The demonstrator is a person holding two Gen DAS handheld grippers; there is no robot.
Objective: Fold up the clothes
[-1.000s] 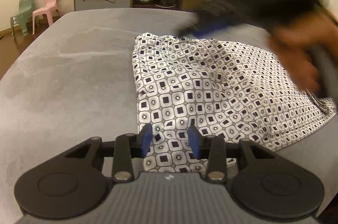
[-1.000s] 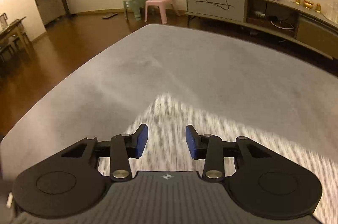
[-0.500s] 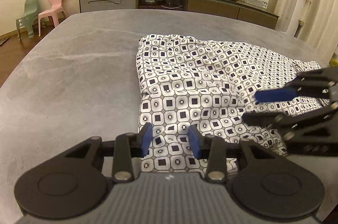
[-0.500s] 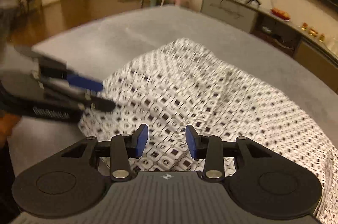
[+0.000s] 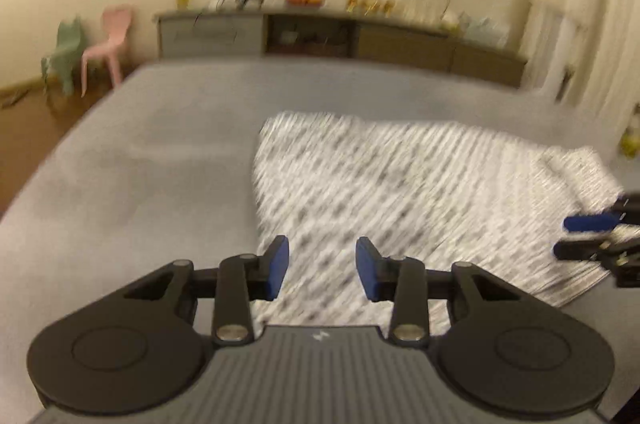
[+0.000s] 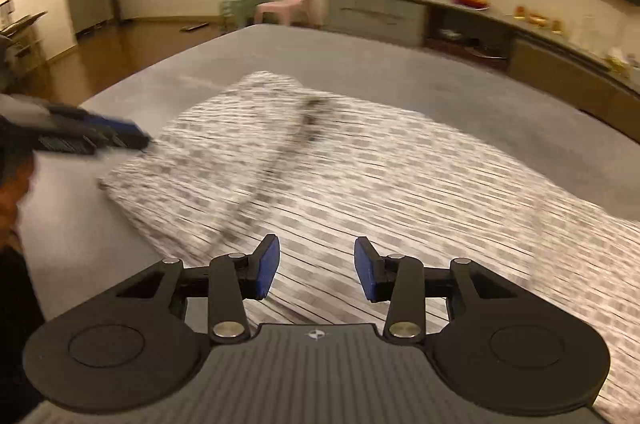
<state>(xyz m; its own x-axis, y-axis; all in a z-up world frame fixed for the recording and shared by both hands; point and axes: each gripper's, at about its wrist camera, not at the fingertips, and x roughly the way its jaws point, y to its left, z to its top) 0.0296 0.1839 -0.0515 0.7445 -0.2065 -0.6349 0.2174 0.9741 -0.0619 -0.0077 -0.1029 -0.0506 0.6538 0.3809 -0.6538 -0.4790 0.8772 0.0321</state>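
A white garment with a dark square print (image 5: 400, 192) lies folded and flat on the grey table (image 5: 140, 164). My left gripper (image 5: 322, 268) hovers over its near left corner, open, with nothing between the blue pads. In the right wrist view the garment (image 6: 360, 176) spreads below my right gripper (image 6: 316, 268), whose jaws are opening with nothing between them. The right gripper (image 5: 588, 236) shows at the garment's right end in the left wrist view. Over the garment's left edge the left gripper (image 6: 120, 136) appears blurred.
A long sideboard (image 5: 340, 36) with small items stands beyond the table's far edge. A pink chair (image 5: 108, 40) and a green chair (image 5: 64, 52) stand at the far left on the wooden floor. A white curtain (image 5: 580, 24) hangs at right. A person's hand (image 6: 12, 192) is at the left edge.
The right gripper swept from the garment's far left side across to its right end. The left gripper rose a little, so its view now takes in more of the room.
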